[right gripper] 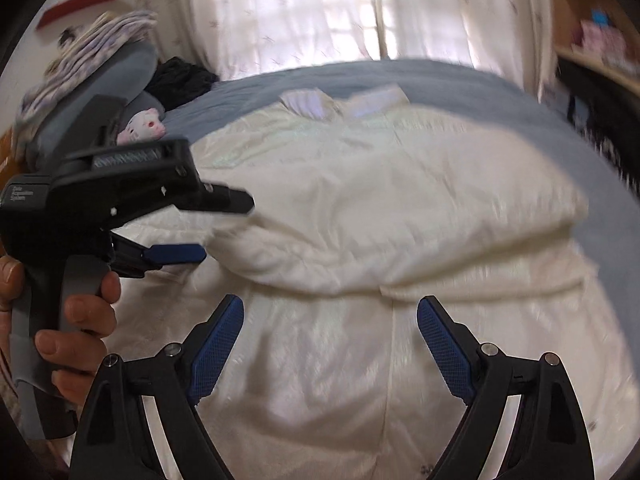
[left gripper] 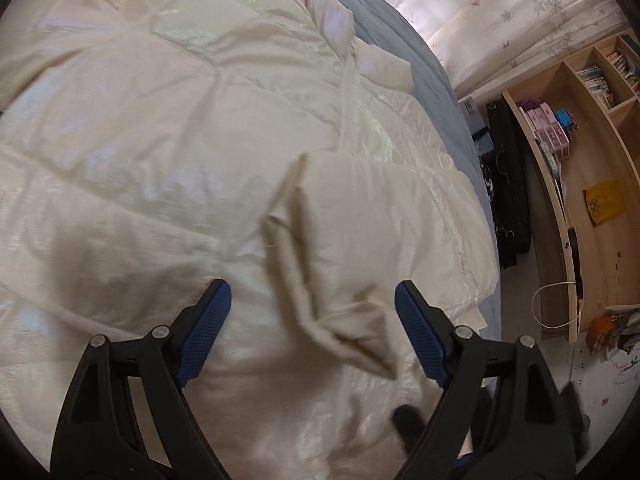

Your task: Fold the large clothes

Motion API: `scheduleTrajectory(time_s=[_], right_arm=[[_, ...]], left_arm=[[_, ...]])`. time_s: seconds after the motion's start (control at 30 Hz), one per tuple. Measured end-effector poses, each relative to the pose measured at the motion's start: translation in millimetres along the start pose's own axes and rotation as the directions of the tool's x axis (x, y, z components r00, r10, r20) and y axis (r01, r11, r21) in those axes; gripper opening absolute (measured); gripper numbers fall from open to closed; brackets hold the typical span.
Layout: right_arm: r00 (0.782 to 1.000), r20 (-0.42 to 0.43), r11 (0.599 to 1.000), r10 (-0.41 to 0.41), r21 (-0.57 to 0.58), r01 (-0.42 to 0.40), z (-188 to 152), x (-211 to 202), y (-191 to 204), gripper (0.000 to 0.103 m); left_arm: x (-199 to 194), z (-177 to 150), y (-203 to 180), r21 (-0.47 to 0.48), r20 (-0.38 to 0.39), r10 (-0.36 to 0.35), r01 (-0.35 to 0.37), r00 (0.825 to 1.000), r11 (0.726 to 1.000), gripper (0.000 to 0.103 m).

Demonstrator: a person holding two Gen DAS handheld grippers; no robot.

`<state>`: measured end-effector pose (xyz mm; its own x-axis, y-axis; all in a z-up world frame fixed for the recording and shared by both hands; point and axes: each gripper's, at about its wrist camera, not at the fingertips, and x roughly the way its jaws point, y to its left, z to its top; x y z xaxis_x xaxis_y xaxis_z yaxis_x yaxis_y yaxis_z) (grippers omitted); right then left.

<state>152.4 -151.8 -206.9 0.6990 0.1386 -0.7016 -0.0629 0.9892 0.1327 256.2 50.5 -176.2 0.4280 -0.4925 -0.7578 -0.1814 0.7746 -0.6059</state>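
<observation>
A large cream puffer jacket (left gripper: pixel 192 152) lies spread on a bed with a blue-grey sheet (left gripper: pixel 384 20). One sleeve (left gripper: pixel 340 232) is folded across its front, the cuff lying between my left gripper's fingers. My left gripper (left gripper: pixel 312 300) is open just above the sleeve. In the right wrist view the jacket (right gripper: pixel 400 220) fills the middle, collar at the far end. My right gripper (right gripper: pixel 330 316) is open above the jacket's lower part. The left gripper (right gripper: pixel 212 236) shows there at the left, held in a hand, jaws apart over the jacket's edge.
A wooden shelf unit (left gripper: pixel 580 152) with books and boxes stands right of the bed, with dark bags (left gripper: pixel 508 184) on the floor between. Curtains (right gripper: pixel 320 12) hang behind the bed. Pillows, folded clothes and a soft toy (right gripper: pixel 144 124) sit at the bed's far left.
</observation>
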Motion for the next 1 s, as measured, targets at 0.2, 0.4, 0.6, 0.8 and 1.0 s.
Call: scheduleTrajectory(time_s=[0.2, 0.4, 0.6, 0.8, 1.0], right_arm=[[0.999, -0.022, 0.989, 0.039, 0.145, -0.035, -6, 21, -38, 0.090], [0.999, -0.015, 0.988, 0.041, 0.147, -0.039, -11, 22, -44, 0.090], [0.995, -0.094, 0.991, -0.019, 0.127, 0.031, 3, 22, -40, 0.090], [0.991, -0.128, 0.995, -0.039, 0.086, 0.050, 45, -9, -57, 0.090], [0.995, -0.097, 0.975, 0.007, 0.223, 0.015, 112, -31, -143, 0.091]], left_arm=[[-2, 4, -61, 0.232, 0.112, 0.141, -0.163, 0.984, 0.959, 0.007], [-61, 22, -137, 0.453, 0.433, 0.103, -0.315, 0.896, 0.834, 0.006], [-44, 71, -112, 0.400, 0.496, 0.220, -0.446, 0.840, 0.801, 0.007], [29, 101, -29, 0.289, 0.266, 0.390, -0.459, 0.882, 0.840, 0.017], [19, 118, -8, 0.223, 0.194, 0.267, -0.307, 0.944, 0.925, 0.056]])
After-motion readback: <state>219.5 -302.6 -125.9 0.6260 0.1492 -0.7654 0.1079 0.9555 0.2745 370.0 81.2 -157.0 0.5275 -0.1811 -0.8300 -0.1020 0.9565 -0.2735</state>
